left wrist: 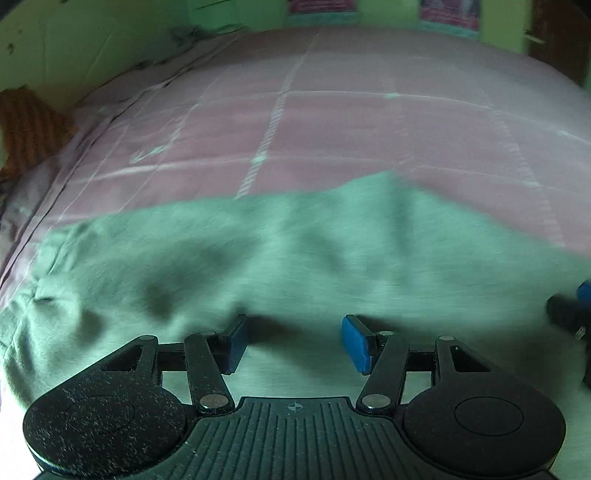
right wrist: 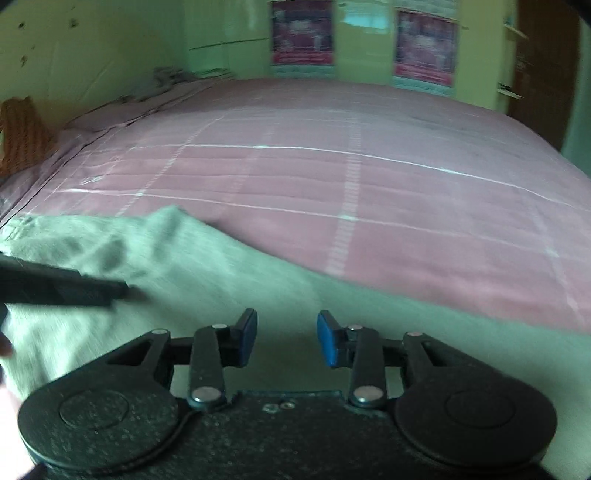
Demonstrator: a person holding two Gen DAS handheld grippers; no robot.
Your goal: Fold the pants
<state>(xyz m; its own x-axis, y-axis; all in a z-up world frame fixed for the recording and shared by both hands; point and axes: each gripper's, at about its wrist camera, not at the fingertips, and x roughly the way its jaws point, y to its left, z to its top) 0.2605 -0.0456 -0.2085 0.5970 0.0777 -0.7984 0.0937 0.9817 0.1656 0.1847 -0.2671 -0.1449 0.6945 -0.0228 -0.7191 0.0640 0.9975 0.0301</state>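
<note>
The left wrist view is showing the right gripper (left wrist: 576, 314) only as a dark shape at its right edge, while the right wrist view is catching the left gripper (right wrist: 62, 286) as a black bar crossing in from the left. An orange knitted cloth (left wrist: 26, 125) is lying at the far left of the bed (left wrist: 332, 110), and two posters (right wrist: 303, 33) are hanging on the far wall. The pale green pants (left wrist: 258, 251) are lying rumpled across the near edge of the bed, under both grippers. Both pairs of fingers (left wrist: 356, 341) are standing apart with nothing clamped between them, the right pair (right wrist: 327, 339) narrower.
</note>
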